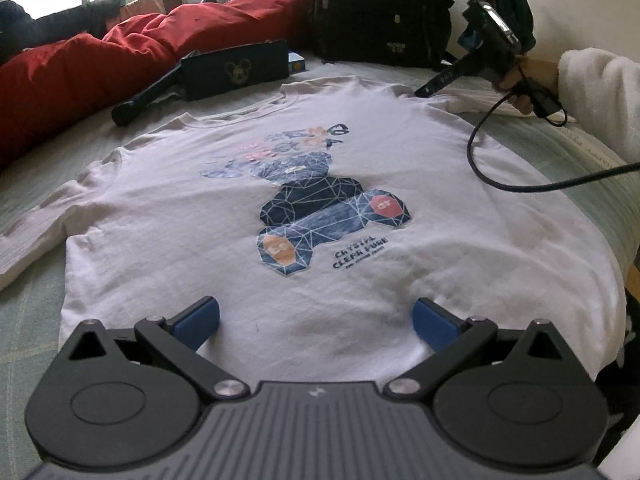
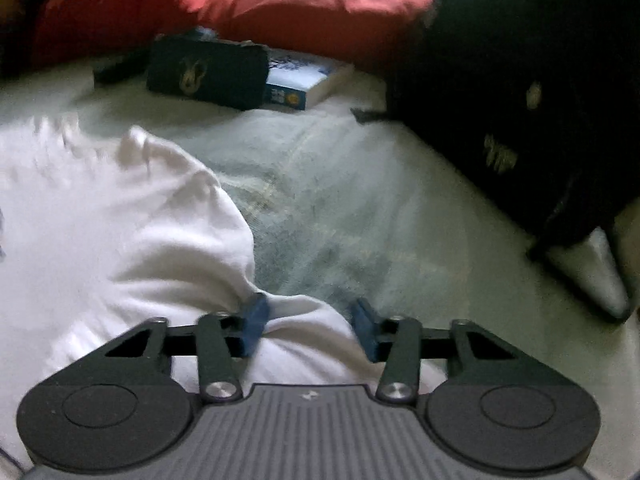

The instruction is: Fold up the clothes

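A white long-sleeved shirt (image 1: 180, 220) with a blue bear print lies flat, front up, on the pale green bed sheet (image 1: 28, 304). My left gripper (image 1: 316, 314) hovers open over the shirt's hem, nothing between its blue pads. Far right in the left wrist view, a hand holds my right gripper (image 1: 424, 90) at the shirt's far shoulder. In the blurred right wrist view, my right gripper (image 2: 309, 314) stands partly open. A bunched fold of the shirt (image 2: 120, 232) lies between its fingers and puckers against the left finger (image 2: 256, 316).
A red duvet (image 1: 120, 48) runs along the far left. A black backpack (image 1: 380, 12) stands at the back, close to the right gripper. A dark pouch (image 1: 236, 70), a book (image 1: 297, 62) and a black rod (image 1: 144, 98) lie beyond the collar. A black cable (image 1: 476, 152) crosses the shirt's right side.
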Motion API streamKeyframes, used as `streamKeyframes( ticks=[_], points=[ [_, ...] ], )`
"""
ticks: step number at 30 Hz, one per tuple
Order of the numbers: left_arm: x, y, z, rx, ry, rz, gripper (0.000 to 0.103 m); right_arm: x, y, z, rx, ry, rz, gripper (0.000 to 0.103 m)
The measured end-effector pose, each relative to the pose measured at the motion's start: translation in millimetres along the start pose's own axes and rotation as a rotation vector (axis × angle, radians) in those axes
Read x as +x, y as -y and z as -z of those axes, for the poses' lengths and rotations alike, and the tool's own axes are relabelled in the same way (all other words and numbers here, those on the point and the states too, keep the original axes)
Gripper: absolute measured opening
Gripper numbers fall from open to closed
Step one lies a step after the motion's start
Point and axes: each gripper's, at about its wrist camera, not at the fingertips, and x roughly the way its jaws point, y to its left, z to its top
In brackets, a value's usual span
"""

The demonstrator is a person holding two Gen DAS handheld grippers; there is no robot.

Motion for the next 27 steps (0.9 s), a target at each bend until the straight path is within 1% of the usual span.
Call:
streamKeyframes(
  ticks=[1,2,3,4,5,7,9,11,13,15,16,17,20,22,23,24,25,27],
  points=[
    [0,0,0,0.001,0.000,0.000,0.102,-1,1,1,0.018,0.013,-0.007,0.025],
    [0,0,0,0.000,0.000,0.001,0.102,-2,1,1,0.018,0.028,0.010,0.014],
    [0,0,0,-0.002,-0.001,0.001,0.102,-1,3,-1,0.035,0.041,0.045,0.009],
    [0,0,0,-0.005,-0.002,-0.001,0.102,2,8,-4,0.075,0.053,0.106,0.001],
    [-1,0,0,-0.007,-0.003,-0.005,0.102,4,15,-7,0.121,0.059,0.148,0.002],
    [-3,1,0,-0.007,-0.004,-0.010,0.102,5,30,-12,0.228,0.053,0.187,0.002],
    [-5,0,1,-0.004,0.000,-0.005,0.102,7,30,-15,0.276,0.043,0.190,0.005],
    [-5,0,1,-0.010,0.003,-0.004,0.102,9,23,-18,0.301,0.031,0.180,0.012],
    [-4,-1,2,-0.016,0.006,-0.002,0.102,11,16,-21,0.326,0.020,0.169,0.013],
    [-4,0,2,-0.017,0.009,-0.003,0.102,14,9,-24,0.351,0.008,0.159,0.022],
    [-4,0,3,-0.016,0.010,-0.004,0.102,15,5,-25,0.363,0.002,0.154,0.029],
    [-5,0,3,-0.015,0.010,-0.005,0.102,16,2,-26,0.376,-0.004,0.149,0.031],
    [-7,-3,4,-0.019,0.009,-0.005,0.102,20,-8,-31,0.413,-0.022,0.133,0.032],
    [-10,-4,4,-0.020,0.005,-0.016,0.102,22,-15,-33,0.438,-0.034,0.122,0.034],
    [-11,-4,4,-0.019,0.005,-0.021,0.102,24,-16,-36,0.451,-0.040,0.135,0.039],
    [-13,-4,5,-0.016,0.007,-0.026,0.102,26,-12,-40,0.466,-0.047,0.159,0.040],
    [-15,-4,5,-0.012,0.010,-0.029,0.102,24,-10,-42,0.477,-0.050,0.162,0.042],
    [-20,-5,7,-0.007,0.019,-0.029,0.102,12,-11,-42,0.480,-0.050,0.152,0.049]
  ],
)
